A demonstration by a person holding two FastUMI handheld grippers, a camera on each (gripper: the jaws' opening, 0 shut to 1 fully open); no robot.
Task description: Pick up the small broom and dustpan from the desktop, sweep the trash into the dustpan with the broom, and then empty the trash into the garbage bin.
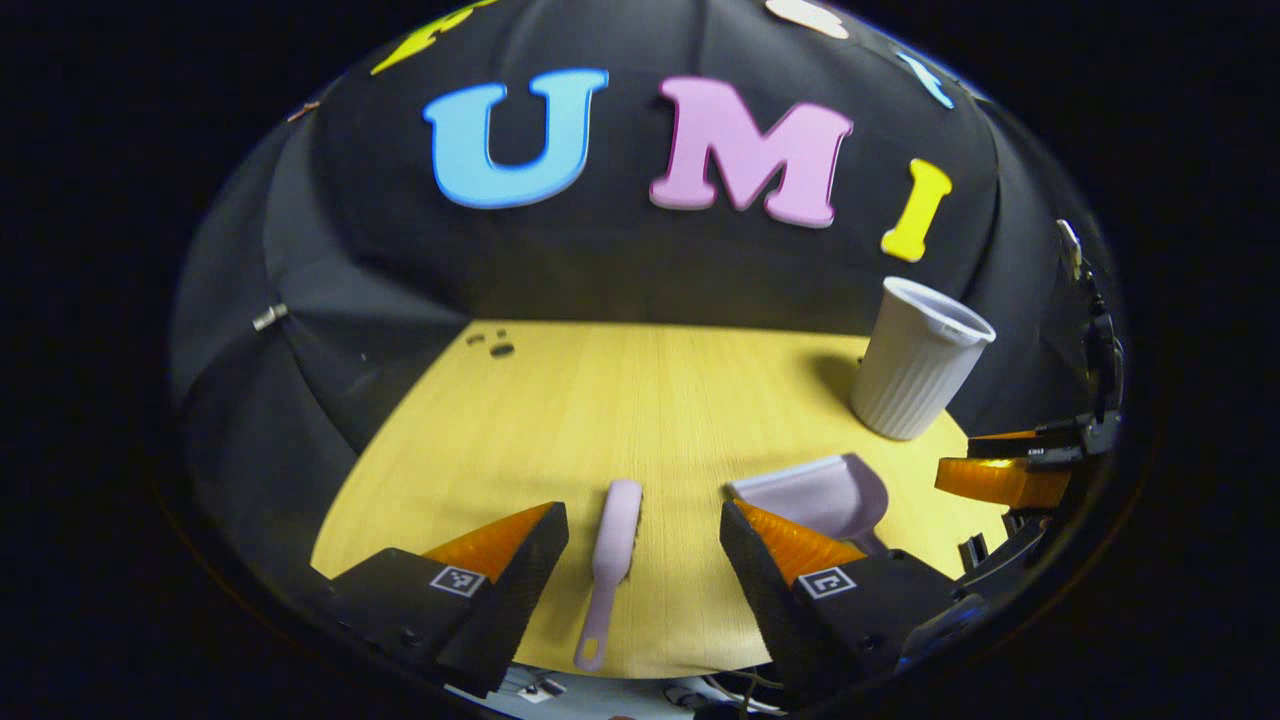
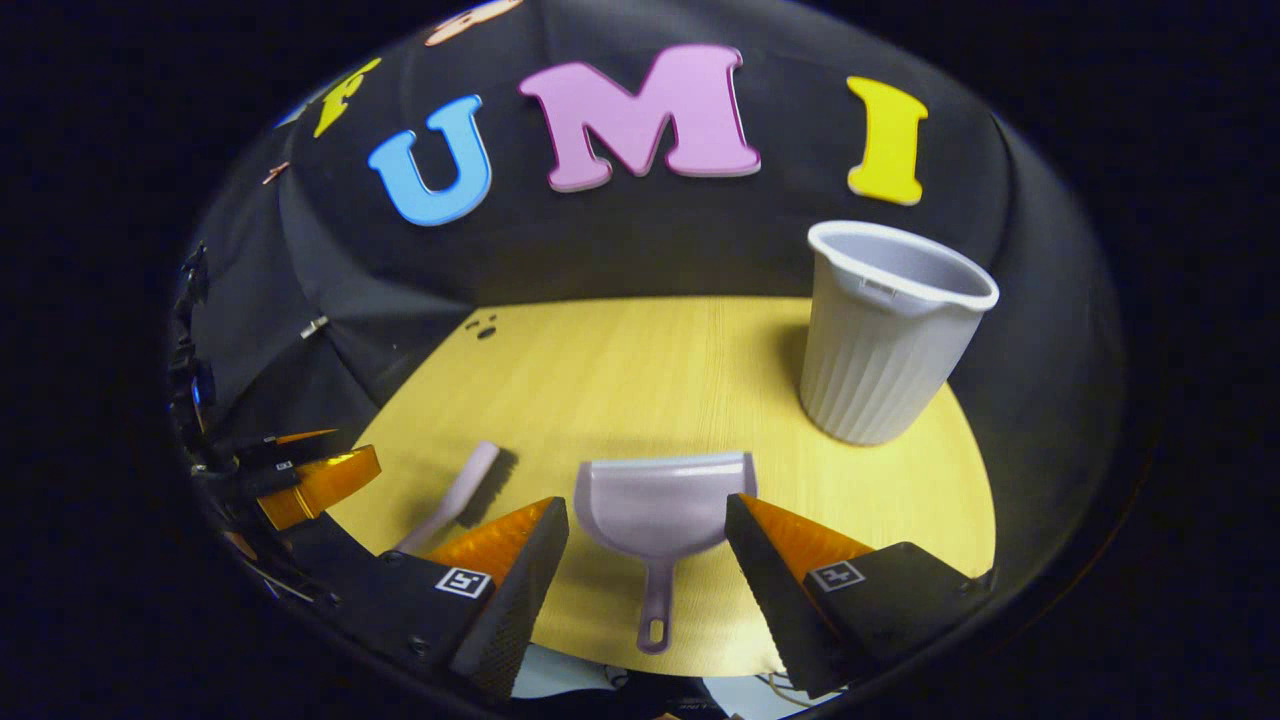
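On the desk (image 1: 620,400), in the left gripper view: left gripper (image 1: 640,560) spread wide over the broom (image 1: 612,560), lying flat between the fingers, gripped by neither, handle toward 6 o'clock. At 3 o'clock, dustpan (image 1: 830,492), partly hidden behind one finger. At 2 o'clock, bin (image 1: 915,375), upright. Small dark specks (image 1: 495,345) at the far edge, too tiny to identify. In the right gripper view: right gripper (image 2: 645,560) likewise wide open, straddling the dustpan (image 2: 660,505), clasping nothing; broom (image 2: 470,490) at 9 o'clock, its handle cut off behind a finger; bin (image 2: 880,340) at 1 o'clock.
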